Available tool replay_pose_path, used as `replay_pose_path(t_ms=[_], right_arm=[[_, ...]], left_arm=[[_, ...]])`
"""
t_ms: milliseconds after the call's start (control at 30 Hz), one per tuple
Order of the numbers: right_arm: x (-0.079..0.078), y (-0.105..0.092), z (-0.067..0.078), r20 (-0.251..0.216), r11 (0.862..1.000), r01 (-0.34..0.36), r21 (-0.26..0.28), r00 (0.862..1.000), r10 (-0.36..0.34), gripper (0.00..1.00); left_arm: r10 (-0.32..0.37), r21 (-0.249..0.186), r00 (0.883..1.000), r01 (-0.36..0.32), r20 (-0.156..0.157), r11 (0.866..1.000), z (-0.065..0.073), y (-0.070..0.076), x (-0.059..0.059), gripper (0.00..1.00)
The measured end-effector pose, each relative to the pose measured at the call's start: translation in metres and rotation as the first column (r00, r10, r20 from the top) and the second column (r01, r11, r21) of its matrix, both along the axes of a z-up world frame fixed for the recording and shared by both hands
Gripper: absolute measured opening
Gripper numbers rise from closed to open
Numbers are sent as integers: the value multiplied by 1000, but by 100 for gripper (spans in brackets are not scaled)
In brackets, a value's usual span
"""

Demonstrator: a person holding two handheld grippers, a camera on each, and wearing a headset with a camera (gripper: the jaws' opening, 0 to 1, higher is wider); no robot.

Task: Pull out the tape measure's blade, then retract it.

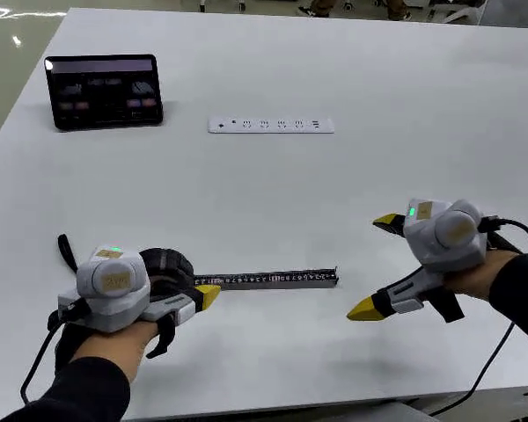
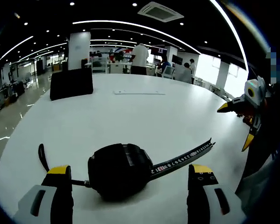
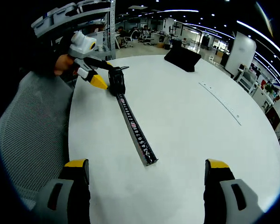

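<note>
Tape measure (image 1: 165, 266), blade (image 1: 273, 280) out on table (image 1: 378, 185)

One black tape measure (image 1: 174, 266), one dark rectangular tablet (image 1: 104, 90), one white power strip (image 1: 270, 126) and two grey grippers (left gripper (image 2: 130, 169), right gripper (image 1: 375, 264)) are counted.

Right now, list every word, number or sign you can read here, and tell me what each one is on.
"2 3 4 5 6 7 8 9": scale numerals on the tape measure's blade, read in the right gripper view near the case; the numerals further along are too small to read.
Tablet: the screen shows text, but it is too blurred to read.
Power strip: its markings are too small to read.
</note>
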State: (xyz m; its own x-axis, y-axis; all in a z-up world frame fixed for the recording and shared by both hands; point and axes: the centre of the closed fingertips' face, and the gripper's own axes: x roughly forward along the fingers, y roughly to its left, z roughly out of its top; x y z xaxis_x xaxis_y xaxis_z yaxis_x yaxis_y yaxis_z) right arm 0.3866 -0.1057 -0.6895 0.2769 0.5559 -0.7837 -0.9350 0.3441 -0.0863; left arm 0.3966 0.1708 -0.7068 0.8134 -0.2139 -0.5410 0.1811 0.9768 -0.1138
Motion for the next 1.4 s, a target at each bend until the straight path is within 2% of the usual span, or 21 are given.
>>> replay_pose_path(t_ms=[33,100,133,200,267,300,433,500,700,867,1100,1167,1300,1367,1400], right_arm=[[4,2,-3,4,1000,-11,-3,1000,11,99],[9,1,-8,5,999,-23,-24,1000,23,99],[13,1,-13,1,999,-31,-34,1000,32,98],[14,3,-16,-9,998,-44,-53,999,44,96],[19,2,-25,-16,993,-81,-86,997,79,94],[21,3,-30,-23,991,-95,-98,995,93,94],[24,9,-39,-48,985,-131,-116,991,126,90],[23,12,-44,-57,978,-162,-129,986,156,85],[26,11,-56,-97,967,-206,-152,976,193,69],[20,14,-59,-135,959,-237,-152,967,218,52],[14,15,-68,-168,949,-268,-164,956,240,33],[13,15,-69,-172,948,-271,-167,955,243,33],[14,14,-69,-168,948,-270,-166,955,243,23],[12,12,-70,-163,941,-287,-180,952,259,17],[14,12,-69,-144,937,-299,-181,950,276,17]], left_arm=[[3,4,1000,-3,21,1000,-1,1,3,100],[9,40,1000,-10,24,999,-5,5,4,100],[16,48,999,-18,43,999,-4,7,6,100],[14,55,998,-17,56,998,-6,8,6,100],[11,48,998,-14,55,999,-10,10,7,100],[20,29,999,-21,45,999,-14,10,7,100],[37,32,998,-38,46,999,-18,13,9,100],[32,31,998,-34,59,999,-18,12,11,100],[3,31,998,-6,70,999,-18,3,11,100],[7,20,999,-8,47,1000,-25,4,10,100],[27,6,998,-28,60,1000,-22,8,12,99],[28,6,998,-28,63,1000,-21,8,12,98],[31,6,998,-32,60,999,-22,9,13,97],[36,3,997,-37,62,999,-21,10,13,97],[39,1,997,-39,62,999,-21,9,13,97]])
